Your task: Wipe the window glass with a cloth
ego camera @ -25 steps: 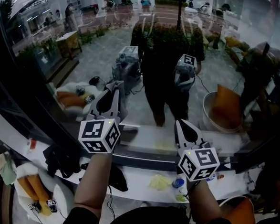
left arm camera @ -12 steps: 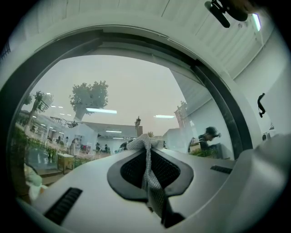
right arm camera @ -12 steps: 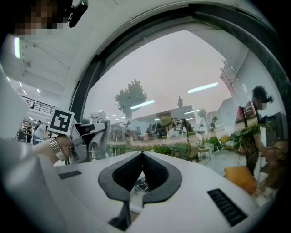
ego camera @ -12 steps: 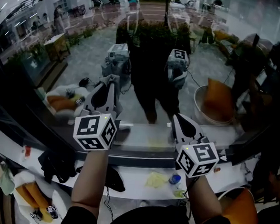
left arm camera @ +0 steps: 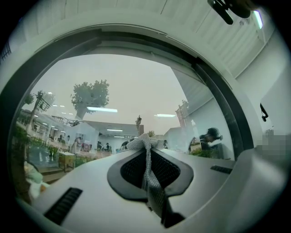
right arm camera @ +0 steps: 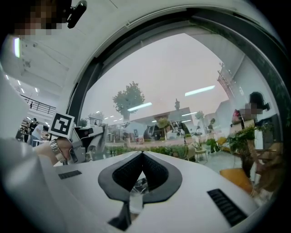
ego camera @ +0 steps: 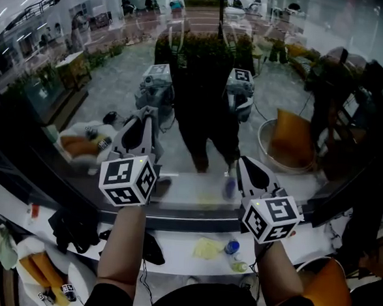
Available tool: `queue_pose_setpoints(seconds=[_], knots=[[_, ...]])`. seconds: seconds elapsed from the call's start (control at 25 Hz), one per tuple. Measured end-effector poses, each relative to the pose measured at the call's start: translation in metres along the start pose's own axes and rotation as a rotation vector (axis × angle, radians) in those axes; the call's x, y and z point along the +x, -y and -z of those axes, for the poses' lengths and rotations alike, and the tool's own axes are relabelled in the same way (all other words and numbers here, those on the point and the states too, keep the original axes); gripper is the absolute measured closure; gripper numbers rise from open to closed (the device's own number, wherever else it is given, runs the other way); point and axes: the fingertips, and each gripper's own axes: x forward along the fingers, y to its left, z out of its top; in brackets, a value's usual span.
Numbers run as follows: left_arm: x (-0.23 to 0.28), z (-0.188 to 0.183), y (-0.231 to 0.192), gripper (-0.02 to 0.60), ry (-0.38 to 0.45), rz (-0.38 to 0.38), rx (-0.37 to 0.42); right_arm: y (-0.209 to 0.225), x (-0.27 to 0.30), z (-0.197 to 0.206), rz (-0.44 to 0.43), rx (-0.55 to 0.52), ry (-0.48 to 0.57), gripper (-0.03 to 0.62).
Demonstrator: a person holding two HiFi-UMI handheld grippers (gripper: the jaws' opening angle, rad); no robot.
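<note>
Pinching grey cloth point(left arm camera: 146, 152) in left tool point(left arm camera: 144, 139), right tool point(right arm camera: 141, 155) pressed together, both facing window glass point(ego camera: 202, 97).

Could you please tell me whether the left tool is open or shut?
Shut: the left tool has its jaws together, pinching the grey cloth.

Soft overcast daylight, strong reflections on window glass point(ego camera: 118, 78), fisheye-bent edges, foreground perhaps slightly blurred

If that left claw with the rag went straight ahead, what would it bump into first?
Most likely the window glass. The left gripper points at it, and the cloth pinched at its tip would touch first. How far off the pane is, I can't tell.
</note>
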Motion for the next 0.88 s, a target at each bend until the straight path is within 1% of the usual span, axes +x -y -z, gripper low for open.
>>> queue_pose_setpoints(seconds=[0.12,0.36,0.64,0.88], knots=[[-0.001,-0.002,0.003,0.551,0.002,-0.005,-0.007,0.002,-0.004,-0.002,0.003,0.004,0.001,0.566],[0.016,0.001,0.044,0.551,0.007,0.004,-0.007,0.044,-0.020,0.002,0.015,0.019,0.002,0.566],[0.029,0.003,0.083,0.551,-0.002,0.045,-0.005,0.071,-0.035,-0.006,0.046,0.032,0.016,0.566],[0.040,0.008,0.131,0.551,-0.016,0.093,0.006,0.108,-0.057,-0.010,0.082,0.038,0.024,0.566]])
